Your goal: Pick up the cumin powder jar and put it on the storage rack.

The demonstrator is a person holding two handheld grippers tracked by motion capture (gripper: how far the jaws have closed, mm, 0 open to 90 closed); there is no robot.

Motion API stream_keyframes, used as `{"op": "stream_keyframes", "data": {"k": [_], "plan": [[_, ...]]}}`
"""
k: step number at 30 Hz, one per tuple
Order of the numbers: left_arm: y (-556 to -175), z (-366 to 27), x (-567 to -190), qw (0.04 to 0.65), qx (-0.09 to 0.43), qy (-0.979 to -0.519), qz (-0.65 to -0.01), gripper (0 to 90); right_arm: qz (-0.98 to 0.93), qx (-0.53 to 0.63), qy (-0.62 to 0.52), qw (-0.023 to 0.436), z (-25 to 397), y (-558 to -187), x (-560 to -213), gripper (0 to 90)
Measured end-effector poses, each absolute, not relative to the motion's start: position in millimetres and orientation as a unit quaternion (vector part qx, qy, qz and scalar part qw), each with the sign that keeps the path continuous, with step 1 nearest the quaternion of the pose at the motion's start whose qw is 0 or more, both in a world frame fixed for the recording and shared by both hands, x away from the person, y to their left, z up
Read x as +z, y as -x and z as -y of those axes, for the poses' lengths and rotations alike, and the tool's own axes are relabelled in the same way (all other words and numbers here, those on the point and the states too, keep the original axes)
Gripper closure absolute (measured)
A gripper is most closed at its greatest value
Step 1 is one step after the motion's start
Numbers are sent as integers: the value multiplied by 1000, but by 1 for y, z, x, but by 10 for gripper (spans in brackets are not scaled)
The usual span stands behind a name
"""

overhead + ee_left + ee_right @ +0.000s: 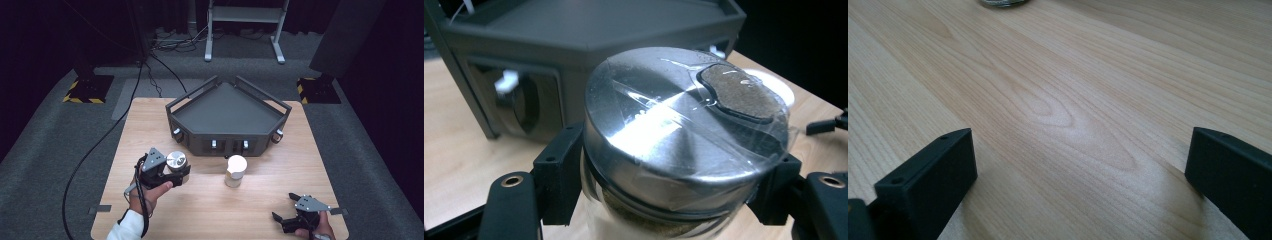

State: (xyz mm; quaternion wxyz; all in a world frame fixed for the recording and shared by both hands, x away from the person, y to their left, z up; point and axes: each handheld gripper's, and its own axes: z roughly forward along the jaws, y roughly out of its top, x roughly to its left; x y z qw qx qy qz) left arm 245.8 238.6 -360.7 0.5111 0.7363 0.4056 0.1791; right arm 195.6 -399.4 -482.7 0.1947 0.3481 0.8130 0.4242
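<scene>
Nearest my lens, in the left gripper view, sits a steel-lidded jar [684, 145], its shiny lid taped over with clear film and its pour hole showing brown powder. Both jaws of my left gripper [176, 175] press the glass just under the lid, so I am holding the jar. From the high view it sits at about eight o'clock on the bench [150, 120], to the left of and nearer me than the dark five-sided tray [227, 112] that stands at twelve o'clock. I cannot tell whether the jar's base rests on the wood or hangs just clear of it.

Moving right, a second jar with a white lid [235, 171] stands alone near the centre, just in front of the tray's front wall and apart from both grippers.

Further right, at five o'clock, my right gripper [286, 212] rests low over bare wood with its jaws spread wide and nothing between them.

I judge the step in hand to be carrying the steel-lidded jar towards the tray. The next move calls for a firm hold, a lift high enough to clear the tray's rim, and an upright set-down on its floor.
</scene>
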Motion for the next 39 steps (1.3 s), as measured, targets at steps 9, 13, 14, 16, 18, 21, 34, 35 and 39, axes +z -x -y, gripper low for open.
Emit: {"op": "stream_keyframes", "data": {"k": [9, 13, 14, 16, 18, 21, 34, 35, 39], "plan": [[-271, -225, -331, 512, 178, -749, -381, 296, -812, 424, -349, 195, 399, -195, -483, 0], [-281, -221, -321, 516, 175, -751, -374, 296, -813, 424, -349, 195, 399, -195, -483, 0], [-283, -219, -318, 516, 176, -752, -371, 296, -812, 424, -349, 195, 399, -195, -483, 0], [-287, -218, -314, 521, 173, -751, -369, 296, -812, 424, -350, 195, 399, -195, -483, 0], [-292, -217, -310, 525, 170, -749, -367, 296, -812, 424, -350, 195, 399, -195, -483, 0], [-300, -212, -300, 524, 175, -752, -359, 297, -812, 424, -350, 196, 399, -195, -483, 0], [-329, -187, -286, 512, 194, -761, -348, 297, -812, 424, -350, 196, 399, -194, -483, 0], [-329, -187, -286, 512, 194, -761, -348, 297, -812, 424, -351, 196, 399, -194, -483, 0], [-335, -181, -283, 508, 203, -762, -346, 296, -812, 424, -351, 196, 399, -194, -483, 0]]}}
